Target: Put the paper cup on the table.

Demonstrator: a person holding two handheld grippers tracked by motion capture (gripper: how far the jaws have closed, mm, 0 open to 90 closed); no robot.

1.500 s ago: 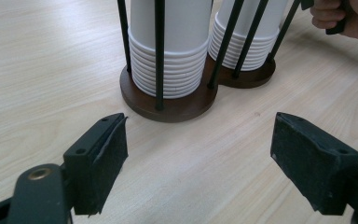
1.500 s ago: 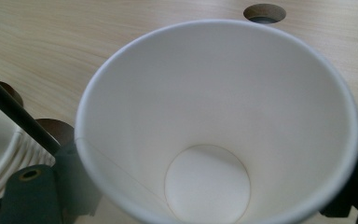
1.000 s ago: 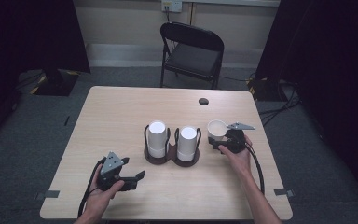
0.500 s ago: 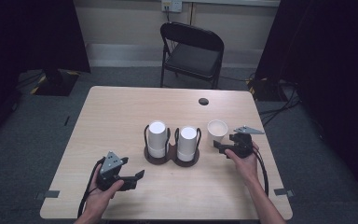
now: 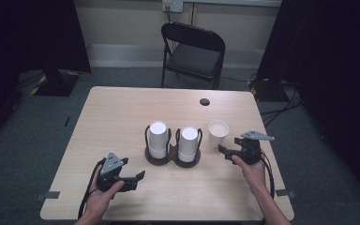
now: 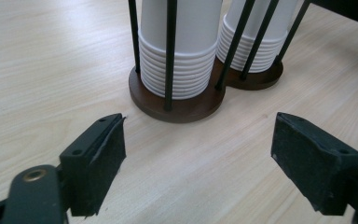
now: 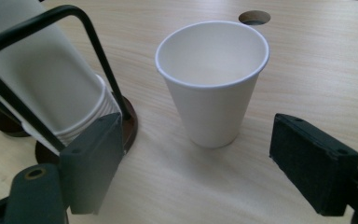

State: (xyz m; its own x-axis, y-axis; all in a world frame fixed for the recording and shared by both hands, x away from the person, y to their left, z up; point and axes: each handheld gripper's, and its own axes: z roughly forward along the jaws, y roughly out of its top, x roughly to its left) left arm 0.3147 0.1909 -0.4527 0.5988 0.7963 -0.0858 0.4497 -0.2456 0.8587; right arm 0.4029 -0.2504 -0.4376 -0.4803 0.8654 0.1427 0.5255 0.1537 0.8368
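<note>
Tops of both cup stacks are cut off in my left gripper view, so from there I see just the ribbed lower rims, the black wire uprights and the brown base of the cup holder (image 6: 179,100). In my right gripper view the holder (image 7: 46,79) is cropped at the left edge and partly hidden behind my own left-hand jaw. From the high view I cannot make out the jaws of either tool in detail.

Compared with a second ago, my right gripper (image 5: 234,151) has backed away from the single paper cup (image 5: 218,133); earlier it sat right at the cup, and now it rests nearer me with the cup standing free, upright, just beside the holder's right side. My left gripper (image 5: 138,180) has stayed put near the front left of the table (image 5: 122,112), well apart from the holder.

Both gripper views settle what the overhead does not: each pair of jaws is spread wide with nothing between the pads. The right gripper view shows the loose cup (image 7: 212,79) empty, mouth up, ahead of the jaws and not touching them, with a round hole (image 7: 254,17) in the tabletop behind it. The high view alone gives the black folding chair (image 5: 192,51) beyond the table and the two stacks (image 5: 158,139) side by side.
</note>
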